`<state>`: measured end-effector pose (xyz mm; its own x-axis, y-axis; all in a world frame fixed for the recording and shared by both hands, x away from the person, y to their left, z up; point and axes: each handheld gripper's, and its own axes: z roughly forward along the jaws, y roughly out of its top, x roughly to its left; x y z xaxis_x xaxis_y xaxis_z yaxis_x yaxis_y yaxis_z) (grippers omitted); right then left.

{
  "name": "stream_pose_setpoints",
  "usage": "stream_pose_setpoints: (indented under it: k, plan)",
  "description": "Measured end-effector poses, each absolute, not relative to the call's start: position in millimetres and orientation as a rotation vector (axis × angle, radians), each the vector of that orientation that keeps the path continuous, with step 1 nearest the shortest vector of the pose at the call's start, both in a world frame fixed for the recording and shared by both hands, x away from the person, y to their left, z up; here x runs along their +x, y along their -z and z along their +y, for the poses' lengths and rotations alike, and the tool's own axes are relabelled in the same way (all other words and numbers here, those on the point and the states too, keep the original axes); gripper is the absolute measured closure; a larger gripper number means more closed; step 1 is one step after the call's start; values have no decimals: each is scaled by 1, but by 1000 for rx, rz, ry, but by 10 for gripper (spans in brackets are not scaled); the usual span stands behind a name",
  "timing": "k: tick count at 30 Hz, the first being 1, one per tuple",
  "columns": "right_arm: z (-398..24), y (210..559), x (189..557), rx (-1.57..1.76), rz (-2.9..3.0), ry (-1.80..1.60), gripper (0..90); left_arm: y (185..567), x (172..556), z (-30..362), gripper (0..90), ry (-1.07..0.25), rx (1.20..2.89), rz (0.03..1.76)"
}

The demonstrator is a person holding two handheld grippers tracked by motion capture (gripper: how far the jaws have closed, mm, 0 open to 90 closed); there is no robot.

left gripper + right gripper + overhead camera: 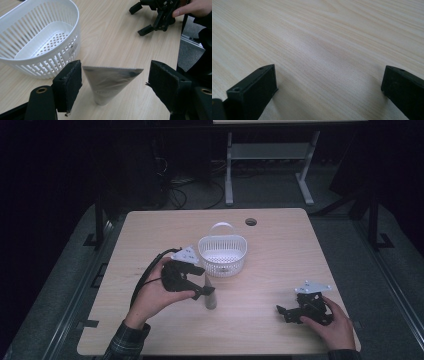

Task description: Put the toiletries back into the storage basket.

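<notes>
A pale wooden counter (280,265) carries a white slotted basket (222,255) with a thin handle, near the middle and a little to the far side. Just near of the basket stands a silver tube (210,295), upright on its cap, with the flat crimped end at the top.

The left claw (202,290) is held by the person's left hand (155,295), left of the middle of the counter. In the left gripper view its 2 jaws are spread wide, 1 on each side of the tube (110,82). The jaw on the left of that view is very close to the tube's crimped edge, but I cannot tell if it touches; the other jaw is clearly apart from it. The basket (40,37) is seen just beyond, empty inside.

The right claw (287,312) is in the right hand (337,325), at the near right part of the counter, well apart from the tube. Its jaws are also spread, with only bare wood (324,50) between them in the right gripper view.
</notes>
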<state>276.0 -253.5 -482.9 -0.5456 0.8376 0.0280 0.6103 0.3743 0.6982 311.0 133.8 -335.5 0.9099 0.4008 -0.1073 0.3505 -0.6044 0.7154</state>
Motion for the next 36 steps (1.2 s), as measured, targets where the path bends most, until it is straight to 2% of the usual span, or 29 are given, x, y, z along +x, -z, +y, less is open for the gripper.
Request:
stream_pose_setpoints:
  k: [36]
  plan:
    - [-254, 483, 276, 1268, 2309, -962, 0, 354, 318, 105, 272, -132, 2343, 523]
